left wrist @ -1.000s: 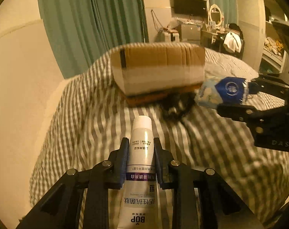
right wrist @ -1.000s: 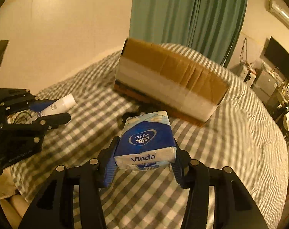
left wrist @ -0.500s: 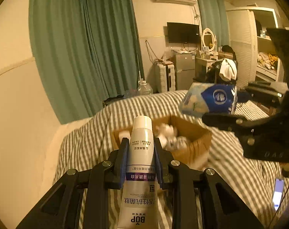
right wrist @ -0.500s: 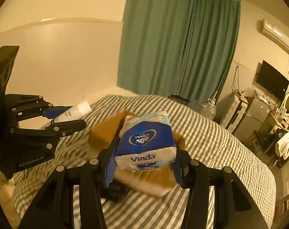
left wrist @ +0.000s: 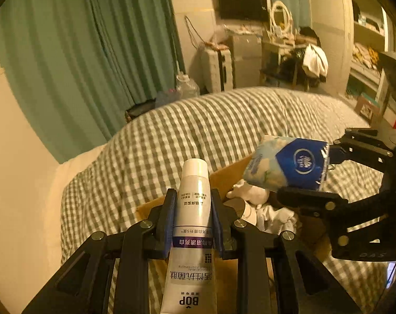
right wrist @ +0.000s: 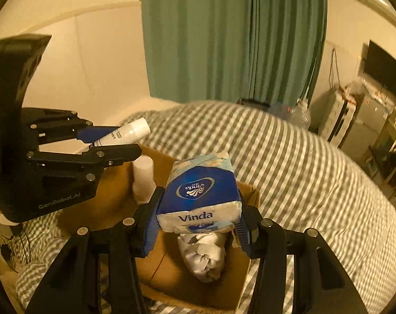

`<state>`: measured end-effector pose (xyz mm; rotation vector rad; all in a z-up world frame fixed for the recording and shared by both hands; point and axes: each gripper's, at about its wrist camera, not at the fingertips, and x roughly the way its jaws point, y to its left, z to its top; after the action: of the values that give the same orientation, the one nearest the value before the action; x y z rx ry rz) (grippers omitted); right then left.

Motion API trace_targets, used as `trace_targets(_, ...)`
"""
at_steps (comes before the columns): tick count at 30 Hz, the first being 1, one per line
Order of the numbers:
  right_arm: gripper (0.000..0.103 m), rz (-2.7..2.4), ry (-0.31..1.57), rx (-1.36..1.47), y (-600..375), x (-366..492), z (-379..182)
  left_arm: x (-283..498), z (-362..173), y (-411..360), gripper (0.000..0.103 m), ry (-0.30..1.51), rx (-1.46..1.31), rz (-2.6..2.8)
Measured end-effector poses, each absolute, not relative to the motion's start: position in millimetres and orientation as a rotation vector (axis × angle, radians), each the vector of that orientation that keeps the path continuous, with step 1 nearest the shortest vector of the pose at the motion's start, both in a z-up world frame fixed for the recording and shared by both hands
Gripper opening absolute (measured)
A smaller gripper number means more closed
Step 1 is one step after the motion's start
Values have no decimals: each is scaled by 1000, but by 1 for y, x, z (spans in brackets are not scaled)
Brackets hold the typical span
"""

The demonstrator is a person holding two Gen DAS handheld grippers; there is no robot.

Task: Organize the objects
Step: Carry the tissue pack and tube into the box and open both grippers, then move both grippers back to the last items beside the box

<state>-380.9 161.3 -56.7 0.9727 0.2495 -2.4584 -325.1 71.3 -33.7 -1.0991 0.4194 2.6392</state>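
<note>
My left gripper is shut on a white toothpaste tube, cap pointing away, and it hovers over the near edge of an open cardboard box on the bed. My right gripper is shut on a blue and white Vinda tissue pack, held above the same cardboard box. In the left wrist view the tissue pack and the right gripper hang at the right. In the right wrist view the left gripper with the tube is at the left. Inside the box lie a white bottle and a rolled white cloth.
The box rests on a grey-and-white checked bedspread. Green curtains hang behind the bed. A suitcase, a desk with clutter and shelves stand at the far side of the room. Black cables lie at the bed's left edge.
Both grippers have travelled with their loads from in front of the box's closed side to above its open top. The box's contents now show below them. Neither grip has changed.
</note>
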Motion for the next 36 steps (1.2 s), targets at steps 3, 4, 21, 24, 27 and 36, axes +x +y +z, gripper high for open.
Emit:
trace_targets(3,49,-2446,243,1019,165,-393,-74,-330,-50,77,25,484,-1122,2622)
trace_targets(4,49,-2446,238,1030,166,-395,-79,-330,-54,76,25,494,-1130,2621)
trace_targets(21,86,-2518,126,959,185,-355,-28,-274,-5,64,88,389,-1071,2707)
trace_targets(24,86,-2562,161,910,189,-327,-7,-255,13,62,89,423,-1044,2752)
trace_targets(27,86,-2591,176,868,197,-304,10,-235,26,59,91,426,-1025,2791)
trace_targets(36,86,-2584,217,808,197,-210,25,-163,24,37,91,407,-1015,2880)
